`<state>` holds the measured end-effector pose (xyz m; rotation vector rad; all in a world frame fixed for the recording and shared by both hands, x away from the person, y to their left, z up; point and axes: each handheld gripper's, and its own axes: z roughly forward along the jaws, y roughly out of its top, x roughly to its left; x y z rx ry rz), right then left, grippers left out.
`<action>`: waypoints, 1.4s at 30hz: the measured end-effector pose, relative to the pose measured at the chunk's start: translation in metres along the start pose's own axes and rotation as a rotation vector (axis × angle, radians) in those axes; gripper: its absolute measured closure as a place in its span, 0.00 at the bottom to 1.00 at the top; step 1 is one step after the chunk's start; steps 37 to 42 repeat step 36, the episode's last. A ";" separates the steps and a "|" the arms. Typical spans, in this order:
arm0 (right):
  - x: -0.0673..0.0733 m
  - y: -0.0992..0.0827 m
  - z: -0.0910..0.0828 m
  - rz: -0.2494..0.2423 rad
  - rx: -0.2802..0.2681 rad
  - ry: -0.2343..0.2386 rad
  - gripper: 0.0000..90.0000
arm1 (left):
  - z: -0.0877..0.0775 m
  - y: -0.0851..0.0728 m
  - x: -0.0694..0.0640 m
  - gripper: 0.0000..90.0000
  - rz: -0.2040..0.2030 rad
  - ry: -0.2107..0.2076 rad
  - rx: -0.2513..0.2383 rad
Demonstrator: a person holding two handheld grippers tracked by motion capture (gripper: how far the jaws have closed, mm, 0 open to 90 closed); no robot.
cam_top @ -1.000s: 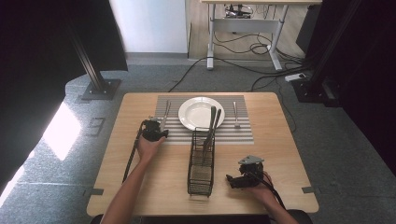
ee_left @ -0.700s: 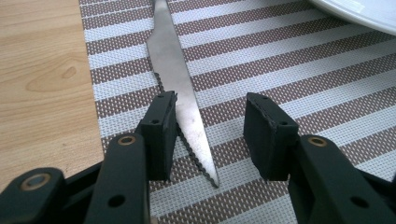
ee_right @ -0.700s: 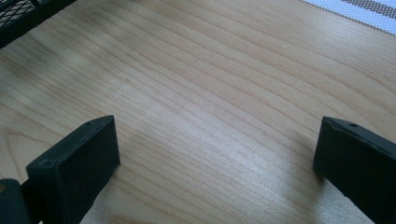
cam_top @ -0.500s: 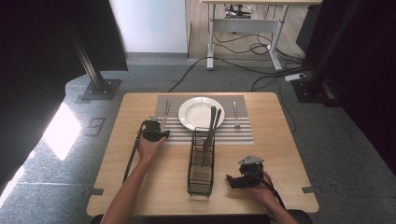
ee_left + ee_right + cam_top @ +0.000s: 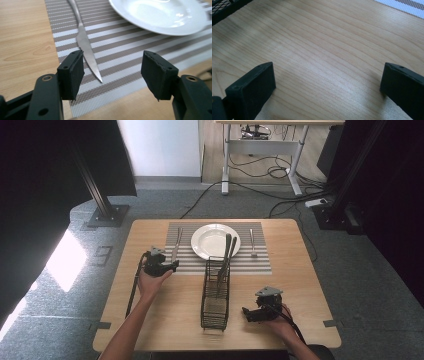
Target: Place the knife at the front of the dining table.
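Note:
A white plate (image 5: 215,240) (image 5: 160,15) sits on a striped placemat (image 5: 260,262) (image 5: 120,57). A table knife (image 5: 176,246) (image 5: 86,45) lies on the mat left of the plate, its tip toward me. My left gripper (image 5: 170,266) (image 5: 112,72) hovers open just short of the knife tip, nothing between its jaws. A fork (image 5: 252,242) lies right of the plate. A black wire caddy (image 5: 216,292) holds two utensils (image 5: 227,252). My right gripper (image 5: 248,312) (image 5: 327,85) rests open over bare wood, right of the caddy.
The wooden table (image 5: 310,285) has its front edge near my forearms. A corner of the caddy (image 5: 227,6) shows at the top left of the right gripper view, and the placemat's edge (image 5: 402,3) at the top right. Cables trail from both grippers.

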<state>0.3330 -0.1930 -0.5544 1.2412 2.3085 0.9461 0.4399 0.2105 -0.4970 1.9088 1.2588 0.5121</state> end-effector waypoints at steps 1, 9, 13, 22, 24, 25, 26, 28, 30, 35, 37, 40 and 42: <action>0.000 0.000 0.000 0.000 0.000 0.000 0.00 | 0.000 0.000 0.000 0.37 0.000 0.000 0.000; 0.000 0.000 0.000 -0.001 0.000 0.001 0.00 | -0.033 -0.015 -0.008 0.35 0.001 -0.051 -0.021; 0.000 0.000 0.000 -0.001 0.000 0.001 0.00 | -0.047 -0.025 -0.014 0.36 0.015 -0.044 -0.031; 0.000 0.000 0.000 0.000 -0.002 0.002 0.00 | -0.073 -0.046 -0.022 0.34 0.037 -0.072 -0.004; 0.000 0.000 0.000 0.000 -0.002 0.002 0.00 | -0.076 -0.050 -0.022 0.34 0.041 -0.084 0.001; 0.000 0.000 0.000 -0.001 -0.002 0.002 0.00 | -0.077 -0.051 -0.022 0.34 0.041 -0.090 0.003; 0.000 0.000 0.000 -0.001 -0.002 0.002 0.00 | -0.078 -0.053 -0.023 0.34 0.039 -0.093 0.003; 0.000 0.000 0.000 -0.002 -0.002 0.002 0.00 | -0.079 -0.053 -0.022 0.34 0.039 -0.091 0.002; 0.000 0.000 0.000 -0.001 -0.001 0.001 0.00 | -0.079 -0.054 -0.022 0.33 0.031 -0.091 0.001; 0.000 0.000 0.000 -0.004 0.000 0.002 0.00 | -0.079 -0.054 -0.023 0.34 0.043 -0.098 -0.003; -0.001 0.000 0.000 -0.005 -0.001 0.002 0.00 | -0.079 -0.053 -0.024 0.34 0.046 -0.100 -0.005; -0.001 0.000 0.000 -0.005 -0.001 0.002 0.00 | -0.079 -0.053 -0.024 0.34 0.046 -0.100 -0.005; -0.001 0.000 0.000 -0.005 -0.001 0.002 0.00 | -0.079 -0.053 -0.024 0.34 0.046 -0.100 -0.005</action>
